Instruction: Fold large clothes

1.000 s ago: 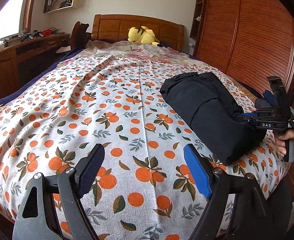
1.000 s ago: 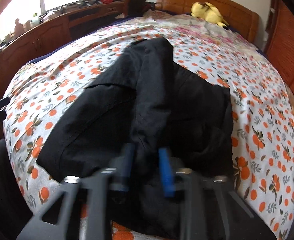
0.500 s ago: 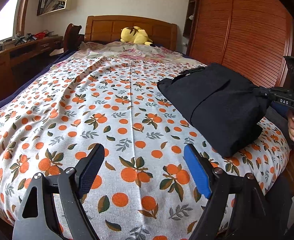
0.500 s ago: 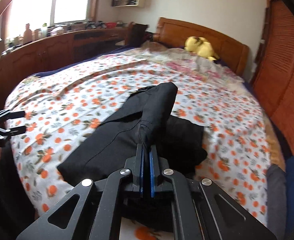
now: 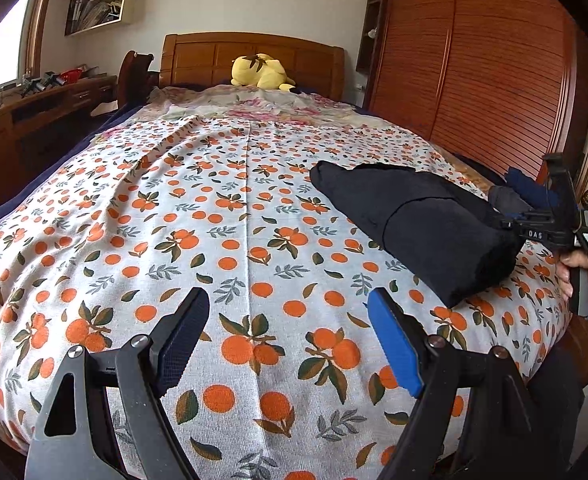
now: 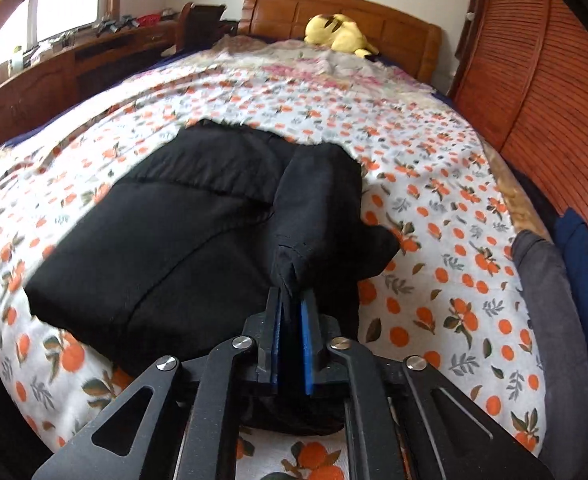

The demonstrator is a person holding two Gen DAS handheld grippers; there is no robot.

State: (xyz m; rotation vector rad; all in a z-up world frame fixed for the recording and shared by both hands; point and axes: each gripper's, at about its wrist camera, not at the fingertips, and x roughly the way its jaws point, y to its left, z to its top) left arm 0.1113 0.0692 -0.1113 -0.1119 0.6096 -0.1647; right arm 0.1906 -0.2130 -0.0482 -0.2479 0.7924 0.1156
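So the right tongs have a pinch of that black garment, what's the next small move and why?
Probably carry the pinched flap across the black garment and lay it flat. The right tongs are shut on a raised fold, while the left tongs hang open over bare bedspread, holding nothing.

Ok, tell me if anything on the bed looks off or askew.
The black garment is folded but lies skewed across the orange-print sheet, near the right edge of the bed. One pinched corner is lifted by the right gripper. The left gripper hangs open, holding nothing. No damage shows.
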